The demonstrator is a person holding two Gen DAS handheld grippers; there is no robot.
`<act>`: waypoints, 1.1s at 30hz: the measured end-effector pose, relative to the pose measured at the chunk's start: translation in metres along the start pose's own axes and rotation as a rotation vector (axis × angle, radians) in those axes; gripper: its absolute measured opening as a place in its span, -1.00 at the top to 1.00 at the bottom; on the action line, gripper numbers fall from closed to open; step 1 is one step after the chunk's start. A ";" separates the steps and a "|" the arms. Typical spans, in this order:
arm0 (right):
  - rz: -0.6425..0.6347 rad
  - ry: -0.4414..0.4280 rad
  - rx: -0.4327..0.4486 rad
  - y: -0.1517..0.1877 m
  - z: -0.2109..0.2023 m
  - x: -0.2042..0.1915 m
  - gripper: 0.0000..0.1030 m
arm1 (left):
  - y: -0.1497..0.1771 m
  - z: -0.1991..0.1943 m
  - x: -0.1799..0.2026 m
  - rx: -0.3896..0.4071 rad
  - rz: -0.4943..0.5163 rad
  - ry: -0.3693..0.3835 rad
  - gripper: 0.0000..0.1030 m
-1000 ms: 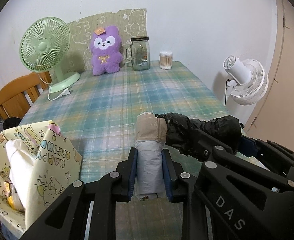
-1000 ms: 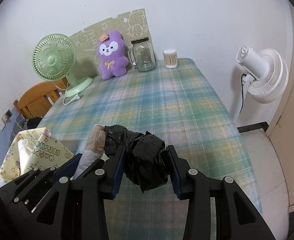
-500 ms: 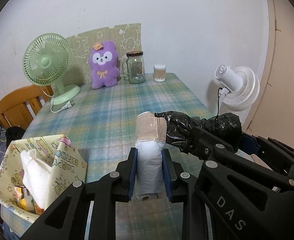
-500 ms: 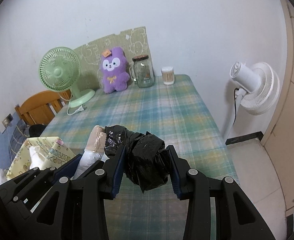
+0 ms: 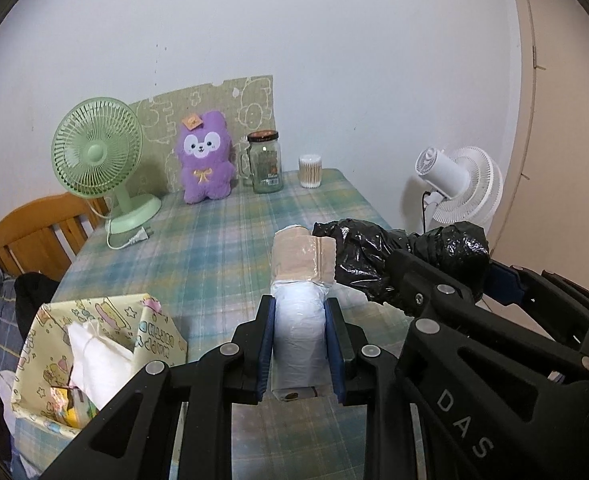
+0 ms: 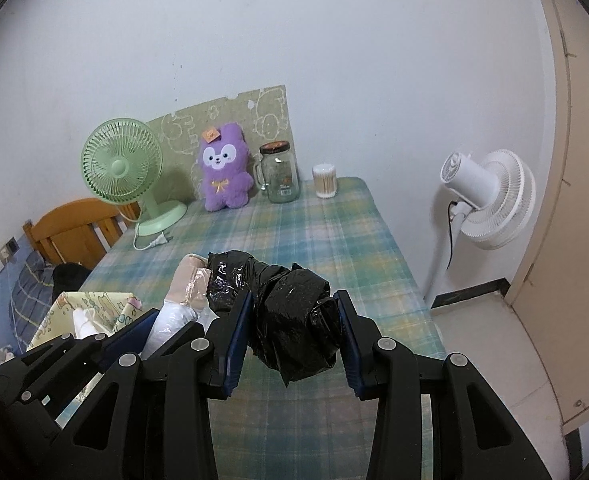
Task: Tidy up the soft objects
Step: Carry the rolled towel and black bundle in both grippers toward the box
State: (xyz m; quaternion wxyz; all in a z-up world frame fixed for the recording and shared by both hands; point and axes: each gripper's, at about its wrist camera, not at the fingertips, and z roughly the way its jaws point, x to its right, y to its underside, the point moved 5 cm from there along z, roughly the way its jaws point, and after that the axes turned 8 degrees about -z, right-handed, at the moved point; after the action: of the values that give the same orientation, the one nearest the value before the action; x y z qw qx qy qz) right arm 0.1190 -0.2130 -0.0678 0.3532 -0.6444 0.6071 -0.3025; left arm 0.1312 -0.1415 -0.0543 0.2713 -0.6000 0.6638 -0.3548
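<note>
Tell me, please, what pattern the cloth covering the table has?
The table cloth is a pastel plaid of green, blue and yellow; the right wrist view shows it best.

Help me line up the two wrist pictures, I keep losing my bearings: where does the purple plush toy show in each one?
Left wrist view: the purple plush toy sits at the table's far end, left of centre, between the green fan and the glass jar.
Right wrist view: the plush is again at the far end, near centre, between the same two things.
Shared landmark: the glass jar just right of it.
</note>
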 end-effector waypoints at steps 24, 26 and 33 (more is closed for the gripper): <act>-0.057 0.033 0.017 -0.021 -0.018 -0.061 0.14 | -0.012 -0.030 -0.055 0.042 -0.018 -0.001 0.55; -0.060 0.028 0.017 -0.022 -0.017 -0.067 0.14 | -0.012 -0.032 -0.061 0.043 -0.017 -0.005 0.55; -0.087 -0.001 0.016 -0.025 -0.011 -0.094 0.14 | -0.012 -0.036 -0.085 0.047 -0.040 -0.029 0.55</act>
State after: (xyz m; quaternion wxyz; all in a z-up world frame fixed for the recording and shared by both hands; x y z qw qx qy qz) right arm 0.1166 -0.1200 -0.0369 0.3453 -0.6673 0.5760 -0.3221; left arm 0.1211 -0.0520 -0.0287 0.2877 -0.6119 0.6391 -0.3667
